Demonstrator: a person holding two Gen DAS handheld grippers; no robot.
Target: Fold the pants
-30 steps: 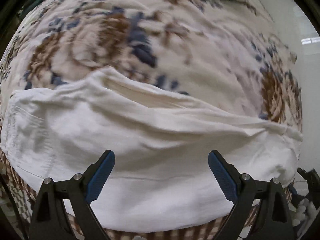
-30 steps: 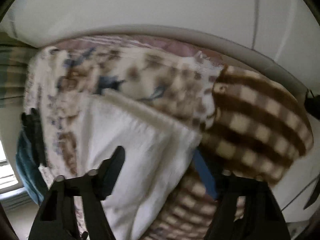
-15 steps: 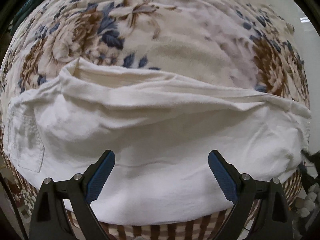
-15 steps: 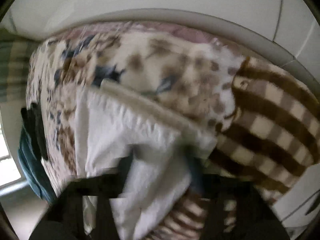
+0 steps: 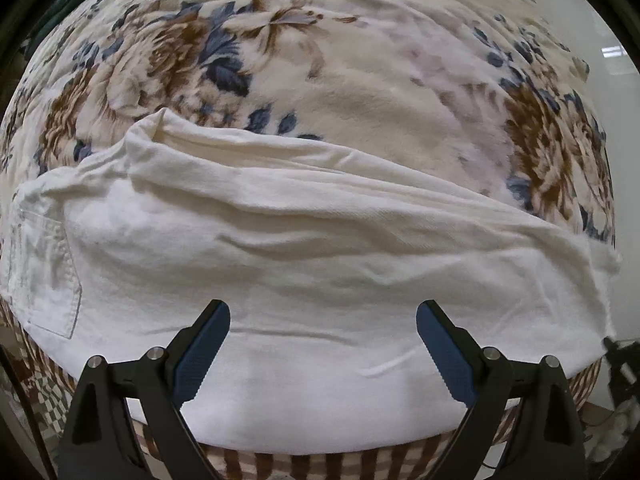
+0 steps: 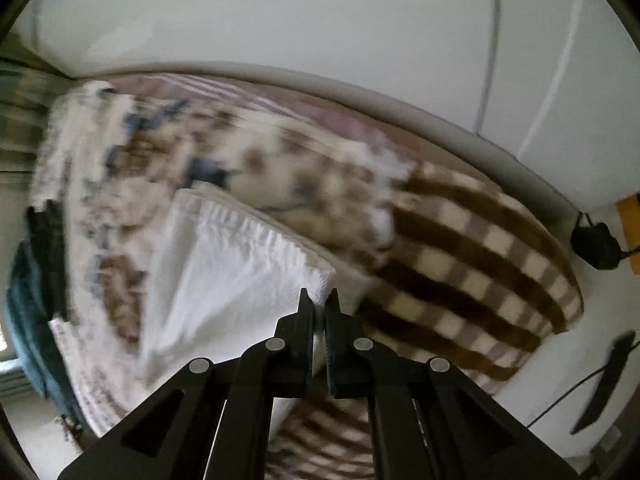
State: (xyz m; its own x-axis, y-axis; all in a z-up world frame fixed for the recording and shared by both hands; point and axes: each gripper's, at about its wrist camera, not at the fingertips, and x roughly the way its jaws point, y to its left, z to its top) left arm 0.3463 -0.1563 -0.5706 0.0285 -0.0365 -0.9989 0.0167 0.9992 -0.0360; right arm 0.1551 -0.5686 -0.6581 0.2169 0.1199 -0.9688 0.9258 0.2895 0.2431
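White pants [image 5: 304,264] lie folded lengthwise across a floral blanket [image 5: 360,80], with a back pocket at the left end. My left gripper [image 5: 323,322] is open and empty, hovering over the near edge of the pants. In the right wrist view the pants [image 6: 224,264] show their gathered waistband. My right gripper [image 6: 319,300] is shut on the corner of the waistband end, with white cloth pinched between the jaws.
A brown checked blanket [image 6: 480,256] covers the bed's right part and shows under the pants' near edge [image 5: 320,460]. A white wall [image 6: 320,20] stands behind the bed. Dark teal cloth [image 6: 28,320] hangs at the left. A black object with cable [image 6: 596,244] is at right.
My right gripper went from open to shut on the waistband corner of the pants. The left gripper stayed open and drew slightly closer over the pants.
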